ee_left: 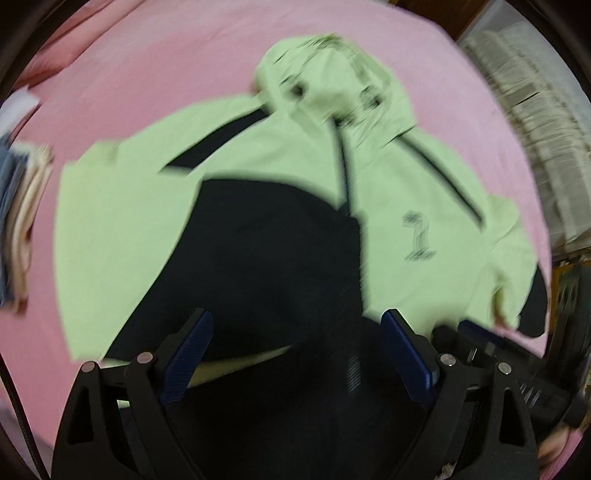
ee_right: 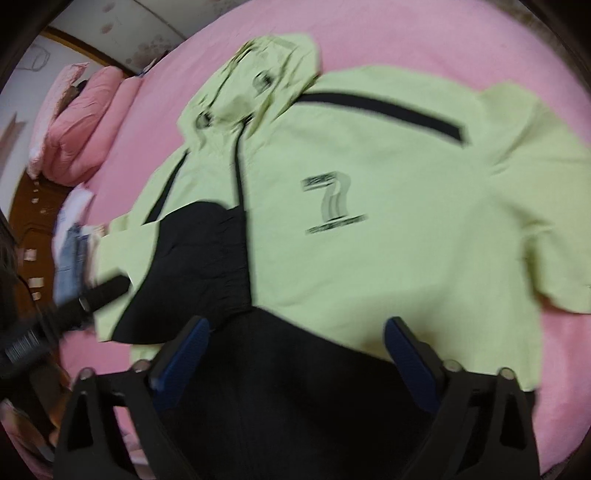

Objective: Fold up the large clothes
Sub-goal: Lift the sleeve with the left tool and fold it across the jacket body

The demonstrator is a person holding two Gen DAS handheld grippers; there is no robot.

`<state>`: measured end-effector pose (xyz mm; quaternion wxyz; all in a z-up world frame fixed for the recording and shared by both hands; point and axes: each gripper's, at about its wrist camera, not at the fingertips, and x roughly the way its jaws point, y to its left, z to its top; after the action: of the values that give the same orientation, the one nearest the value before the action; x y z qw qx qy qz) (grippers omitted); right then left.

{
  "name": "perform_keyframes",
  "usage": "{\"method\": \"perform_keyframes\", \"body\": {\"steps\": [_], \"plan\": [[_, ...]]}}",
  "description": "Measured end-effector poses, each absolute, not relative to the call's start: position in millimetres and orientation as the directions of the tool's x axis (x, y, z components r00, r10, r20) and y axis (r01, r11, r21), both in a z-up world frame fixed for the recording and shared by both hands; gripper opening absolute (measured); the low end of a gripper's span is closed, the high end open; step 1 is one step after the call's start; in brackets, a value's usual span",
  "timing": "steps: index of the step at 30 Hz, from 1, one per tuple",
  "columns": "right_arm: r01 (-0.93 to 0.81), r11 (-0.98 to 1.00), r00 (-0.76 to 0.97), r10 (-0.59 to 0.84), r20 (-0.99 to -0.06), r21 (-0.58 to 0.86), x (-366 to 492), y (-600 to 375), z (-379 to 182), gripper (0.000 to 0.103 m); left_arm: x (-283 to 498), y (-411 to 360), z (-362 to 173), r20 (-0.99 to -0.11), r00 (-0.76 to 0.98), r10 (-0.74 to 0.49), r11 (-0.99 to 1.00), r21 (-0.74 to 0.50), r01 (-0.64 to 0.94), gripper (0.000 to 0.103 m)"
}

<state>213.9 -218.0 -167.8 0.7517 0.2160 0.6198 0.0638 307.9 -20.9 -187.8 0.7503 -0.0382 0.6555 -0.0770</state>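
A light green hooded jacket (ee_left: 147,221) (ee_right: 388,266) lies spread flat on a pink bed sheet (ee_left: 166,66) (ee_right: 443,33), with its hood (ee_left: 325,85) (ee_right: 266,70) at the far end. It has black stripes, a "7" print (ee_right: 332,203) on the chest and a black lower part. A black sleeve end (ee_right: 199,258) lies folded across the front. My left gripper (ee_left: 295,332) is open over the black fabric (ee_left: 277,258), with nothing between its pads. My right gripper (ee_right: 295,332) is open above the black hem (ee_right: 295,369), also holding nothing. Both views are blurred.
A stack of folded clothes (ee_left: 18,221) (ee_right: 72,258) sits at the left of the bed. Pink pillows (ee_right: 85,122) and a wooden headboard (ee_right: 29,206) lie beyond it. A pale curtain (ee_left: 535,129) hangs to the right of the bed.
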Motion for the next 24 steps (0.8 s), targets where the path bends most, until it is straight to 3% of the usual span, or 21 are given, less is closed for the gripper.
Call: {"method": "perform_keyframes", "body": {"steps": [4,6,8,12,16,17,18,24], "plan": [[0.153,0.864,0.147,0.461,-0.875,0.481,224.1,-183.5,-190.8,0.071,282.7,14.7,-209.3,-0.998,0.032,-0.048,0.999,-0.048,0.004,0.091],[0.155,0.857,0.098,0.482,-0.871,0.491,230.2,-168.0,-205.2,0.053,271.4,31.2,-218.4,-1.0,-0.015,-0.02,1.0,-0.02,-0.023,0.091],[0.163,0.862,0.043,0.48,-0.876,0.48,235.2,-150.7,-223.1,0.045,262.0,44.6,-230.4,-0.999,-0.051,-0.003,0.999,-0.001,-0.042,0.091],[0.216,0.883,0.023,0.421,-0.907,0.416,244.6,-133.0,-244.9,0.045,251.1,64.6,-246.3,-0.993,-0.085,0.082,0.996,0.085,-0.038,0.091],[0.306,0.84,0.098,0.439,-0.893,0.447,252.2,-139.7,-237.8,0.045,250.4,82.0,-250.6,-0.994,-0.088,0.066,0.993,0.074,-0.088,0.091],[0.327,0.823,0.118,0.452,-0.884,0.464,254.7,-142.6,-235.4,0.037,251.0,85.2,-250.5,-0.994,-0.086,0.065,0.993,0.073,-0.096,0.091],[0.336,0.816,0.123,0.457,-0.881,0.47,257.5,-143.8,-234.8,0.018,251.5,88.3,-250.8,-0.994,-0.084,0.066,0.992,0.075,-0.101,0.091],[0.27,0.83,0.145,0.466,-0.873,0.488,272.0,-133.1,-227.1,0.007,254.6,100.3,-246.2,-0.994,-0.066,0.082,0.99,0.089,-0.109,0.091]]}}
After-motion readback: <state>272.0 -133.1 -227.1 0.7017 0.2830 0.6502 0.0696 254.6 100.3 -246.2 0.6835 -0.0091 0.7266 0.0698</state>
